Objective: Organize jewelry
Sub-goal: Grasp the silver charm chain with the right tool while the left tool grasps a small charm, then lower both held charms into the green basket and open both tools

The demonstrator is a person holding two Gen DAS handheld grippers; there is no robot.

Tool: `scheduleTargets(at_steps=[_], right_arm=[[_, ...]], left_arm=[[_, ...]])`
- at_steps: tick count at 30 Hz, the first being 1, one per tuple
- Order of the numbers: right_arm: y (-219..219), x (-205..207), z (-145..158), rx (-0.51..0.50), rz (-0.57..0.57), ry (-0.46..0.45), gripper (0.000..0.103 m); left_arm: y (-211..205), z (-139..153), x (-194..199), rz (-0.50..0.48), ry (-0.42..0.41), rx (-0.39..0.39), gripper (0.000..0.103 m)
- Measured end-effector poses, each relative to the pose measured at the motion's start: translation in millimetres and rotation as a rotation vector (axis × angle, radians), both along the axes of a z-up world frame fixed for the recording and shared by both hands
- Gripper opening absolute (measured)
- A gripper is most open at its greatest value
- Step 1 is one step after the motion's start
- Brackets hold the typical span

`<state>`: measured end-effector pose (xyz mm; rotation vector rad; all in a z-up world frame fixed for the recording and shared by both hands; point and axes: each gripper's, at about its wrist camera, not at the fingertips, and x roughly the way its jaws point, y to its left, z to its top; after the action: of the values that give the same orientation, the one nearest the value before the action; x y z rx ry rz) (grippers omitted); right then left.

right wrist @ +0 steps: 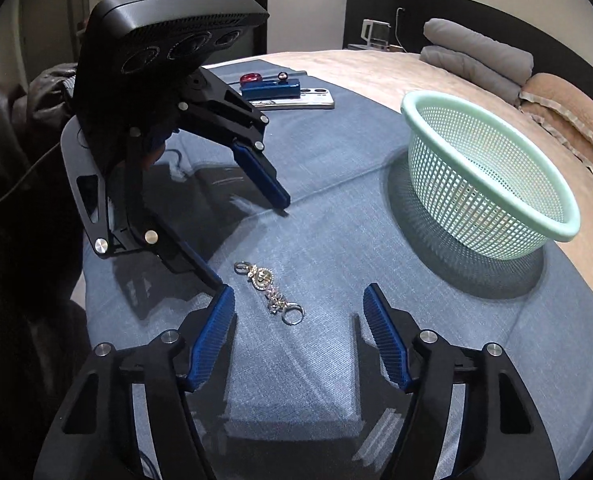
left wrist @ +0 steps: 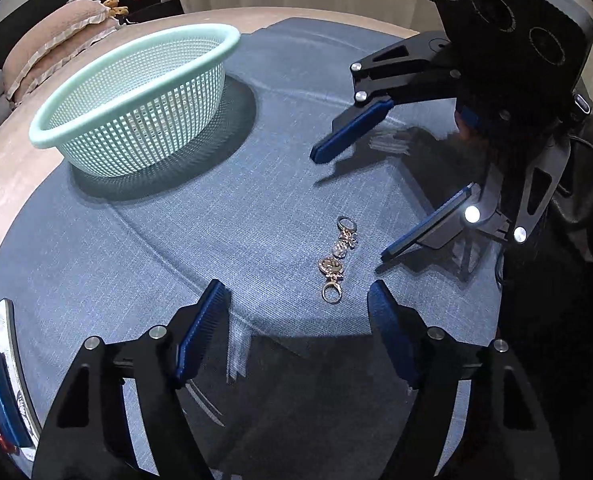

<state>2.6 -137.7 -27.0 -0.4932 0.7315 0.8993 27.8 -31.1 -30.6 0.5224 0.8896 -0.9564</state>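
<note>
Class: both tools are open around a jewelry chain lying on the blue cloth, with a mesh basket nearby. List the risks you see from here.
1. The chain is thin, linked and flat on the cloth; the right tool may pinch fabric or only one end, leaving the rest dangling.
2. The left tool faces it closely from the other side; the tools could collide.
3. The basket has open mesh; small parts might snag there.
</note>
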Motion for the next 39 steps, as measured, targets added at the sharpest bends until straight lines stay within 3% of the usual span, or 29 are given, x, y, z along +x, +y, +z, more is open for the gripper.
scheduleTargets(at_steps=[2,6,7,8,9,14,20,27,30,33,39], right_arm=[[5,1,-8,-0.042,0.0,-0.003,0.041],[8,-3,-14,-0.046,0.009,-0.004,0.031],[8,-5,-14,-0.05,0.006,-0.01,0.023],[9,-7,-15,-0.062,0.006,-0.02,0.01],[10,-8,-16,-0.07,0.004,-0.025,0.01],[5,-10,-16,-0.038,-0.035,-0.003,0.01],[-4,-13,-9,0.01,-0.149,-0.007,0.01],[-30,-6,14,0.176,-0.49,0.034,0.01],[-33,-10,25,0.207,-0.537,0.034,0.01],[-31,-7,40,0.156,-0.579,0.008,0.01],[-34,9,84,0.155,-0.586,-0.068,0.01]], left_arm=[[0,0,1,-0.009,0.039,-0.029,0.052],[-2,-2,2,-0.003,0.023,-0.015,0.036],[-3,-2,1,-0.003,0.025,-0.016,0.031],[-4,-3,-1,-0.001,0.03,-0.019,0.015],[-4,-3,-3,0.001,0.034,-0.015,0.006],[-9,-6,-17,0.036,0.003,0.007,0.005],[-8,-7,-26,0.182,0.011,-0.044,0.005],[-9,-3,-31,0.383,0.02,-0.109,0.003],[-5,9,-28,0.406,0.039,-0.146,0.003],[3,28,-20,0.413,0.014,-0.136,0.003],[0,75,1,0.417,-0.075,-0.136,0.003]])
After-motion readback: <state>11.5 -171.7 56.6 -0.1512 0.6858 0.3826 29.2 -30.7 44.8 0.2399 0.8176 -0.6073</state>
